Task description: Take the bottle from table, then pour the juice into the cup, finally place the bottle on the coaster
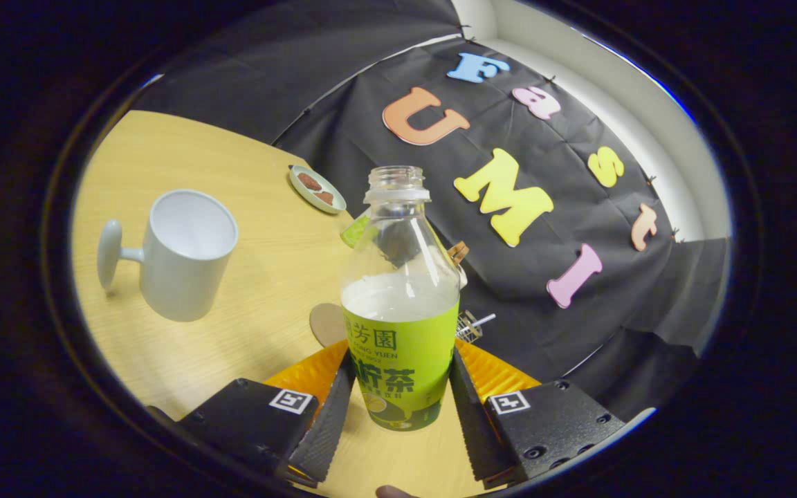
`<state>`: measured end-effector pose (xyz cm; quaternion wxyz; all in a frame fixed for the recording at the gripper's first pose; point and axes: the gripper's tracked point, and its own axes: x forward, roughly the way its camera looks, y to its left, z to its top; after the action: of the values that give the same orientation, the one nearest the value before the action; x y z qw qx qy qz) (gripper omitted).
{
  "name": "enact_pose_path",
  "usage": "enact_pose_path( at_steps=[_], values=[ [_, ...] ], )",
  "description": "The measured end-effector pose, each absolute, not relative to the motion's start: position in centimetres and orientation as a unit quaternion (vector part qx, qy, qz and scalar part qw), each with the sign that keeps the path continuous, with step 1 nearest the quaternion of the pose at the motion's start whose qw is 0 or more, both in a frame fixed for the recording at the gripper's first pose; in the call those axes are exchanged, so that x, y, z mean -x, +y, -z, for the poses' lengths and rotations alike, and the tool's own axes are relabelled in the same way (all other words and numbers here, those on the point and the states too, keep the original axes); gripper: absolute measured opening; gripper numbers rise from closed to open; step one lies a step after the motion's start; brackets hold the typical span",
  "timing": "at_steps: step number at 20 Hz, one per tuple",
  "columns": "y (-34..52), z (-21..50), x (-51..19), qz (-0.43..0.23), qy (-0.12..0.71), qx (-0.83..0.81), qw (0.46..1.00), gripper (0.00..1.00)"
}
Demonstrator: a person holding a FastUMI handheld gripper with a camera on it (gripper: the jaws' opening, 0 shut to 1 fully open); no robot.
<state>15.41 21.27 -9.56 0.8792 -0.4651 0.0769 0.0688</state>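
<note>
1. The bottle stands uncapped between the two fingers, its green label level with the pads and its clear neck rising above them. It is about half full of pale juice.
2. The fingers sit close against either side of the labelled lower body. Both pads appear to touch the label, so I judge the gripper closed on the bottle, though how firmly cannot be told.
3. Whether the base rests on the worktop or is just lifted off it cannot be told from this view.
4. Handling, as a judgement: thin clear plastic gives under a squeeze, the label is smooth and may slip, and the liquid will shift its weight when tilted. With no cap, hard pressure or a quick tilt could spill juice. The low, labelled band is a sound place to hold, below the liquid line.
5. A round brown disc, likely the coaster, lies flat on the worktop just behind the bottle, partly hidden by it.
6. The white cup stands well apart, toward the worktop's left side, mouth open and handle turned away from the bottle.
7. A small dish with brown pieces sits near the far edge, by the black cloth wall.
</note>
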Motion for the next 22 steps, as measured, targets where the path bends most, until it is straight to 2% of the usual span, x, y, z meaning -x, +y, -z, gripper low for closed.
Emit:
enact_pose_path(
  at_steps=[22],
  values=[
    [23.5,7.7,-14.2,-0.032,-0.034,0.661,0.749,0.78]
  ],
)
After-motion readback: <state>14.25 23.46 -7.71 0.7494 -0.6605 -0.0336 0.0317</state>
